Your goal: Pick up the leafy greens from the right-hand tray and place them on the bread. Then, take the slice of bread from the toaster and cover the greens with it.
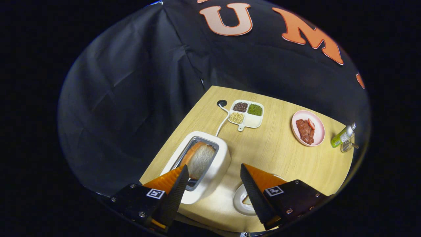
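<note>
1. Furthest left I see the white toaster [210, 164] on the wooden surface [279, 154], a slice of bread [200, 159] standing up out of its slot. The tip of the tool's near finger overlaps the slot's near end in my view; I cannot tell if it touches.
2. A white cord [223, 121] runs from behind the toaster to a dark round hole in the surface.
3. My tool [213, 171] is spread wide with nothing between its fingers [176, 189], the toaster's right side showing in the gap.
4. Beyond the toaster sits a white divided tray [247, 123] holding dark, green and pale beans in three compartments.
5. Under the other finger I see a white plate [239, 199], mostly hidden; I cannot tell what is on it.
6. Further right is a pink plate [318, 131] with a slab of red meat [304, 131].
7. At the far right edge a green bottle [342, 136] lies tilted on a small rack.
</note>
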`<state>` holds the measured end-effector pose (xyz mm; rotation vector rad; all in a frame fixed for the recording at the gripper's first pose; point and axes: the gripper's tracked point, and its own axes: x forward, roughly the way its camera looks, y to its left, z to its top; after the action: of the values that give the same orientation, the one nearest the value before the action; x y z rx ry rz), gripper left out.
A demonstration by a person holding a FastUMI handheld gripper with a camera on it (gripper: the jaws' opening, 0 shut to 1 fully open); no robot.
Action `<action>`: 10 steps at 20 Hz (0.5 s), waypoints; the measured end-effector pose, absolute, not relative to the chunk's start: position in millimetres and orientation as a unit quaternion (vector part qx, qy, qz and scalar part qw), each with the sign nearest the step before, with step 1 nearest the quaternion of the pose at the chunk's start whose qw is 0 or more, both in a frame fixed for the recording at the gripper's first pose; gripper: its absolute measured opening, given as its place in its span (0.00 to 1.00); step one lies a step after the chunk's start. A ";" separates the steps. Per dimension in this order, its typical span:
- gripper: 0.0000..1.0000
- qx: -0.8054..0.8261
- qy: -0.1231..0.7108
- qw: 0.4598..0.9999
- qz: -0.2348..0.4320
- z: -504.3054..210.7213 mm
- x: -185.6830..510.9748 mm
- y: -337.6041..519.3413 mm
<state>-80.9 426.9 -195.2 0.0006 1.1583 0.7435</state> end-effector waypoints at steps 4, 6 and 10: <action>0.93 -0.021 0.556 0.765 0.324 -198.6 -80.1 448.6; 0.91 -0.032 0.568 0.759 0.318 -206.0 -82.1 459.1; 0.88 -0.058 0.588 0.746 0.306 -226.6 -86.3 472.9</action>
<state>-86.3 472.9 -226.6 -0.1278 1.2864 0.6702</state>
